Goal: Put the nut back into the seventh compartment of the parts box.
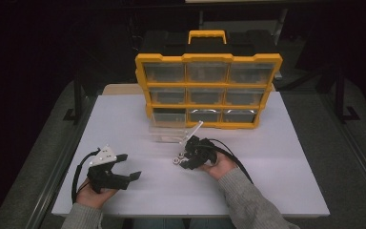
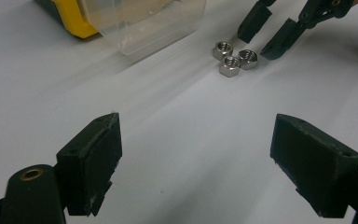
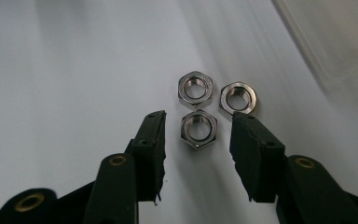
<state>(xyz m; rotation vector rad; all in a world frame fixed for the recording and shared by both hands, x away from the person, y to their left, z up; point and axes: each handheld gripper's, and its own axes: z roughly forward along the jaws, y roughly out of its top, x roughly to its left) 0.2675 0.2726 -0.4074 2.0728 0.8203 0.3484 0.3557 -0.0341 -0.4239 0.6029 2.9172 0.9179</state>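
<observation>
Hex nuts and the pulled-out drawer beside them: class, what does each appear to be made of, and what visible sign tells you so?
Hex nuts: probably steel or another plated metal, polished; they look silvery with bright mirror-like glints and threaded bores. Pulled-out drawer: apparently clear plastic, smooth and glossy; the white table shows through its walls.

A white table (image 1: 286, 181) lies mostly bare — its lower middle and whole right side are open for a hand to cross. At the upper centre of the high view a yellow drawer cabinet (image 1: 208, 90) blocks the far edge. Just below it a clear pulled-out drawer (image 1: 167, 133) juts forward. Three steel nuts (image 3: 200, 107) cluster at centre frame, near the drawer; the right gripper (image 3: 198, 128) straddles the nearest one without touching it. The left gripper (image 1: 129, 166) occupies the lower left, with bare table between its wide-apart jaws.
</observation>
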